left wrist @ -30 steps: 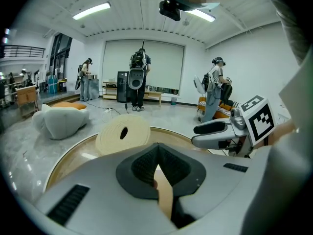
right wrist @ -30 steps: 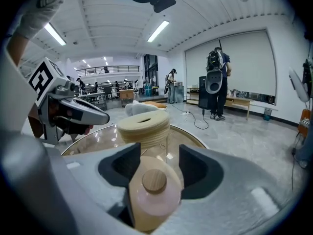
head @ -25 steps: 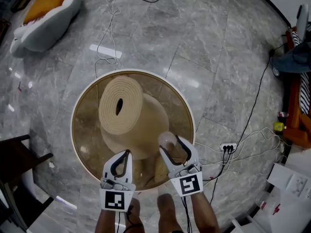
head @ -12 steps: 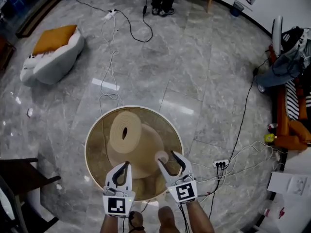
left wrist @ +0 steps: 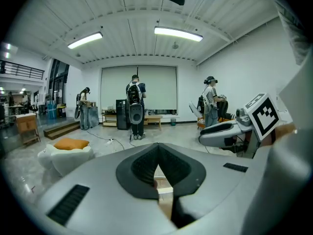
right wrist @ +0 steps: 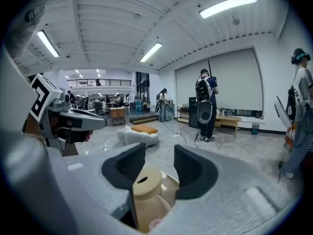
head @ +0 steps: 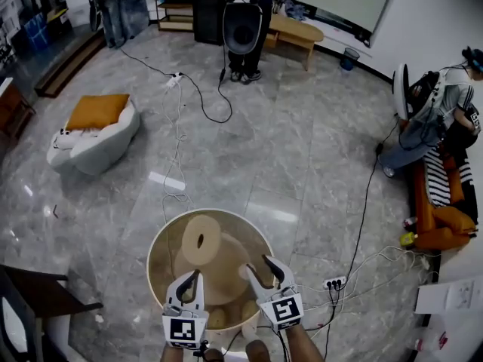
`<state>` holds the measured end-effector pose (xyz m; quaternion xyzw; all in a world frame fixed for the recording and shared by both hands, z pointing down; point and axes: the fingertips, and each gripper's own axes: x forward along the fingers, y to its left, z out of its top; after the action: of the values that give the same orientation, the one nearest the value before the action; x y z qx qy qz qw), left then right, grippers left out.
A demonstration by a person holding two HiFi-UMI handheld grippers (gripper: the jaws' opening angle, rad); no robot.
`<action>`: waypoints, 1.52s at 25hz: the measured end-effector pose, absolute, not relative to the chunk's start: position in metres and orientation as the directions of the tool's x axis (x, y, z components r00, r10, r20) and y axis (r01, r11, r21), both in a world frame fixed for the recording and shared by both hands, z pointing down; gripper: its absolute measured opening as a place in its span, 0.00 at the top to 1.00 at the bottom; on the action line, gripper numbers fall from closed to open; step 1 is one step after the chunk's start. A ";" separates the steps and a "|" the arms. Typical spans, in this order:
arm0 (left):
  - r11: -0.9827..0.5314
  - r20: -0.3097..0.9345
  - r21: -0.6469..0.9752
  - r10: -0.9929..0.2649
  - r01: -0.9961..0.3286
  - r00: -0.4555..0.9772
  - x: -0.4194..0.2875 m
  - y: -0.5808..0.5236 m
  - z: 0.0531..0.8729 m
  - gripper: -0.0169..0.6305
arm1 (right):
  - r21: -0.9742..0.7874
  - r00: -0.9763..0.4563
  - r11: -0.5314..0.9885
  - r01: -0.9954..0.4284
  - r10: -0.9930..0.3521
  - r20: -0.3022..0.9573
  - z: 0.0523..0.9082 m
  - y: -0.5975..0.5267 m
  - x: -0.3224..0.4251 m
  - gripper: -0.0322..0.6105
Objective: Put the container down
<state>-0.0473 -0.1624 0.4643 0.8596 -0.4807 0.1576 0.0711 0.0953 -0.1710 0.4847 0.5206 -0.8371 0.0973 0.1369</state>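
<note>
– Where the fingers were concerned, what was seen at the left gripper (left wrist: 157, 150)?

– Its two dark pads were found pressed together at the tips, with nothing caught between them. Only a sliver of pale surface was glimpsed through the gap lower down.

– And at the right gripper (right wrist: 159, 153)?

– Its jaws were seen standing apart, though they had just been closing. Nothing was held. The container (right wrist: 145, 190) was framed between the pads by its beige neck, but it lay well below them, untouched.

– Where was the container found in the head view?

– It was set on the grey marble floor (head: 302, 149), directly beneath both grippers. A round, white-rimmed, brownish see-through body was made out. A beige bottle-like shape with a dark hole in its flat top was seen through it. Whether that shape was inside the clear part or under it could not be told.

– What was noted farther out?

– Both grippers were held side by side above the near edge of the container, apart from it. White cables (head: 178, 138) were trailed across the floor beyond it, and a power strip (head: 334, 283) lay just to its right. A white beanbag (head: 90, 151) topped with an orange cushion (head: 96, 110) was seen well away to the left. A standing person (head: 245, 6) was seen at the far end of the room.
</note>
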 end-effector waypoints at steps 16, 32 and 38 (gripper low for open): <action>-0.581 0.228 -0.107 -0.804 -0.807 0.549 -0.055 -0.096 0.319 0.95 | 0.048 -0.355 0.375 -0.926 -0.905 0.232 0.331 -0.096 0.083 0.78; -0.666 0.172 -0.145 -0.745 -0.732 0.644 -0.059 -0.033 0.271 0.95 | 0.049 -0.179 0.189 -0.981 -0.969 0.171 0.275 -0.001 0.096 0.89; -0.689 0.190 -0.138 -0.724 -0.712 0.663 -0.072 -0.012 0.281 0.95 | 0.061 -0.116 0.126 -0.990 -0.982 0.150 0.270 0.034 0.097 0.91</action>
<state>-0.0717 -0.0122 0.2811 0.9116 -0.3936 0.1155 -0.0257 0.0965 0.0339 0.2696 0.6604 -0.7464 0.0268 0.0768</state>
